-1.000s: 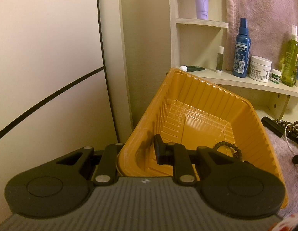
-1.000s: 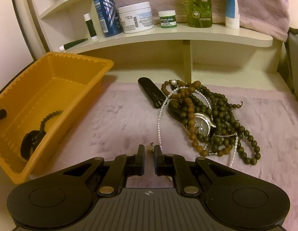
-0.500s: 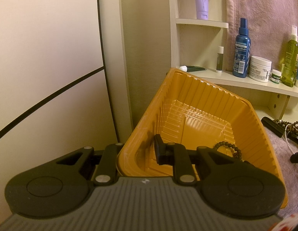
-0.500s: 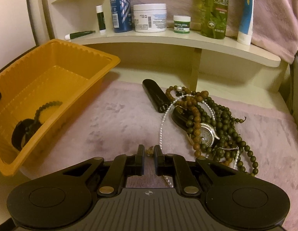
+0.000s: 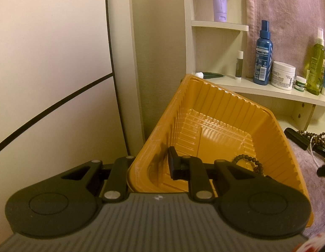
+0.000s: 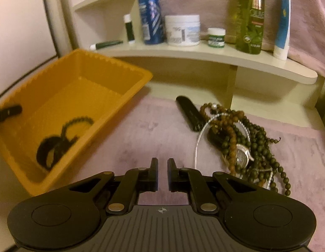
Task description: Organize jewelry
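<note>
Most of the jewelry is not yet sorted: a tangled pile [image 6: 242,145] of dark green bead strands, a brown bead strand, a thin pearl string and a watch lies on the mauve cloth that covers the tabletop [image 6: 154,134], with a black oblong case [image 6: 188,113] touching its far left edge. Only a little has made it into the orange plastic tray [image 6: 124,96]: a dark bead bracelet [image 6: 78,120] and a black band-like piece [image 6: 51,149] lie on its floor near the close end, though blur keeps me from saying just what the second piece is. By my reading the task is in its early part, with nearly the whole pile left to move. The left tool [image 5: 149,163] is pressed together on the tray's near wall, one finger inside and the other outside, holding the tray tilted up off the cloth. The right tool [image 6: 162,168] hangs low over bare cloth between tray and pile; its jaws have just been opening, a narrow gap now shows between the pads, and nothing is pinched there. From that tool the pile sits near, ahead and to the right, the pearl string's loop being the closest part, while the tray lies ahead to the left, its long wall just beside the tool's left finger linkage.
</note>
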A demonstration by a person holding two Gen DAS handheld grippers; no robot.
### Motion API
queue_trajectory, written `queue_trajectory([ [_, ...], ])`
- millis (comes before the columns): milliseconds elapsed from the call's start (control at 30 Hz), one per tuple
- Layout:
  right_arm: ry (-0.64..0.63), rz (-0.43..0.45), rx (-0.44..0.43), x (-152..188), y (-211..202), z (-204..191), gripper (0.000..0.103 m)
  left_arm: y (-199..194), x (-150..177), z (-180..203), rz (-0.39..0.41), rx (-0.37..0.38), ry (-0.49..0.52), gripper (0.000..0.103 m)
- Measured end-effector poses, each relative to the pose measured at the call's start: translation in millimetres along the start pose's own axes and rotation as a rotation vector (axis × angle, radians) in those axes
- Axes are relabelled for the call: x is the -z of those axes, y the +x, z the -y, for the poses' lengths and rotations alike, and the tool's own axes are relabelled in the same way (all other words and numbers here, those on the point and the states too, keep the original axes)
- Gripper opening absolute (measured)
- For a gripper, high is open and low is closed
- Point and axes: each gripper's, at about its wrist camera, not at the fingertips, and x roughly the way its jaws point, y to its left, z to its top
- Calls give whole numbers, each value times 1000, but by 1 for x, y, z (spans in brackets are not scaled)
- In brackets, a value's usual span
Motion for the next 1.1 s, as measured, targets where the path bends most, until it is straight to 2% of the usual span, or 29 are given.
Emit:
queue_trajectory([
  [100,1,-11,23,7,3,3,22,-1,0,0,0,3,-1,18],
  [433,33,28,61,5,15,13,21,-2,-1,-1,1,7,0,18],
  [467,27,27,63,4,15,13,20,-2,-1,-1,1,7,1,18],
  [500,22,27,65,3,16,13,11,-2,-1,-1,1,7,2,18],
  [533,20,27,62,4,16,12,9,-2,-1,-1,1,6,3,18],
  [800,39,45,35,1,8,13,9,-1,0,-2,1,6,1,18],
  [900,82,73,-14,-6,-2,13,9,-1,-1,-2,1,7,1,18],
  [1000,139,119,-125,-19,-15,10,9,-1,0,-1,2,6,3,18],
  [1100,137,150,-259,-32,-26,-6,9,-1,0,-1,2,6,2,18],
])
